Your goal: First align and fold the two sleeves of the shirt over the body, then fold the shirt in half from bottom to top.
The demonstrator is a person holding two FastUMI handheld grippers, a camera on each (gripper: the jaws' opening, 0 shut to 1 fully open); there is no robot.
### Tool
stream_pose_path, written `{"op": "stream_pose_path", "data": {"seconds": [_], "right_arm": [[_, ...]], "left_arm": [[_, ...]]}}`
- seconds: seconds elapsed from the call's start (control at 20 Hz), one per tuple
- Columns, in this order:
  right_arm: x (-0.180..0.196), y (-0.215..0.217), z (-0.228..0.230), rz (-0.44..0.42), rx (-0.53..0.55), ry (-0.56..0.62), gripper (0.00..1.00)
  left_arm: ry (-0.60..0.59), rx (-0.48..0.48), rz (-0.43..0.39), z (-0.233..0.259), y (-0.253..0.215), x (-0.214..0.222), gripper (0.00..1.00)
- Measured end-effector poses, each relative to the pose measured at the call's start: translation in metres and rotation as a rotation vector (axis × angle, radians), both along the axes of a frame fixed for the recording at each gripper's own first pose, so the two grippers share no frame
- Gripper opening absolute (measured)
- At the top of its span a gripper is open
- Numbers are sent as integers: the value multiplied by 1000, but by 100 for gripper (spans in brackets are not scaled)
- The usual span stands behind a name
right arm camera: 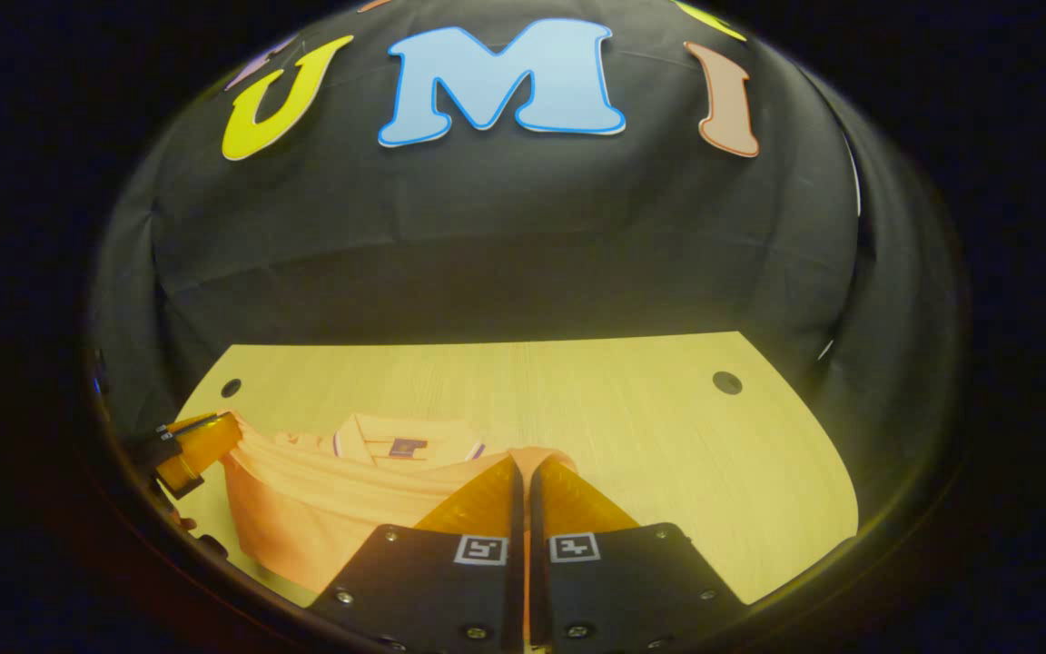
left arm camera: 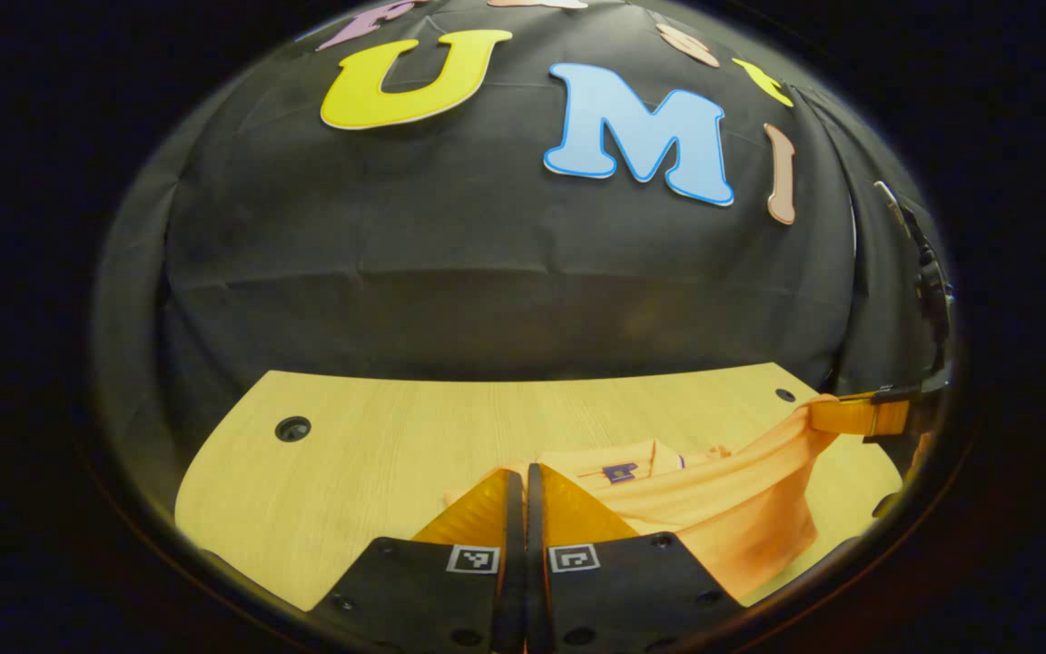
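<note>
Both grippers pinched shut on orange shirt fabric, hem lifted off the wooden table.

Left gripper view: left gripper (left arm camera: 523,472) sits closest, fingers pressed together with a fold of the shirt (left arm camera: 714,509) clamped at the tips. Fabric stretches in a raised band to the right, up to the right gripper (left arm camera: 854,416) at the far edge, which grips the other corner. Collar with a small dark label (left arm camera: 618,470) lies flat on the table (left arm camera: 378,454) behind the band. Right gripper view: right gripper (right arm camera: 521,465) fingers closed, cloth caught between them. Shirt (right arm camera: 323,518) runs left to the left gripper (right arm camera: 205,440), also clamped on it. Collar and label (right arm camera: 407,446) lie beyond the lifted edge, mid-left of the table (right arm camera: 668,454). Sleeves not distinguishable.
</note>
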State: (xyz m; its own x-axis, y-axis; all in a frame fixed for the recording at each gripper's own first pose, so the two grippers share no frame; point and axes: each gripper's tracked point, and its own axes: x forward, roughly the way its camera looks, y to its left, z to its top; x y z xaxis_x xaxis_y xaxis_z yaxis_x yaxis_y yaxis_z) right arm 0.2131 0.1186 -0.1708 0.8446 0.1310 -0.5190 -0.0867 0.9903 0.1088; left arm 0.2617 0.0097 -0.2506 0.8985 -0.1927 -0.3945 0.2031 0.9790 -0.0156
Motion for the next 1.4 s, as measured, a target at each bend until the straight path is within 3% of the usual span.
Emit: {"op": "stream_pose_path", "data": {"seconds": [0.15,0.3,0.45,0.65,0.7,0.75,0.8,0.9,0.95,1.0,1.1,1.15,1.25,1.3,1.4], "right_arm": [[15,5,-23,0,-27,37,6],[19,11,-38,-1,-33,69,2],[15,10,-54,1,-47,94,3],[9,8,-55,6,-74,108,5],[8,7,-52,7,-83,103,9],[6,6,-49,8,-91,96,21],[4,7,-46,12,-93,90,26],[-2,9,-38,29,-88,71,29],[-6,10,-34,34,-82,62,66],[-8,10,-28,40,-78,49,77],[-14,13,-9,47,-66,21,80],[-18,12,-3,51,-61,4,84],[-26,8,14,56,-59,-38,95],[-31,5,22,59,-59,-59,95],[-43,-3,40,62,-60,-100,95]], "left_arm": [[16,7,-5,-17,0,15,6],[34,33,-7,-32,2,22,6],[63,67,-1,-46,4,24,9],[88,41,-16,-48,-2,18,15],[92,39,-14,-47,-1,17,21],[99,42,-12,-46,-1,12,26],[98,42,-12,-43,-1,9,39],[75,40,-9,-28,0,2,54],[60,41,-6,-21,-1,-1,63],[50,40,-6,-14,-1,-4,71],[28,47,11,0,0,-12,86],[14,56,26,7,1,-16,84],[-19,56,33,25,-2,-28,91],[-36,57,39,33,-3,-33,96],[-58,46,49,50,-7,-46,96]]}}
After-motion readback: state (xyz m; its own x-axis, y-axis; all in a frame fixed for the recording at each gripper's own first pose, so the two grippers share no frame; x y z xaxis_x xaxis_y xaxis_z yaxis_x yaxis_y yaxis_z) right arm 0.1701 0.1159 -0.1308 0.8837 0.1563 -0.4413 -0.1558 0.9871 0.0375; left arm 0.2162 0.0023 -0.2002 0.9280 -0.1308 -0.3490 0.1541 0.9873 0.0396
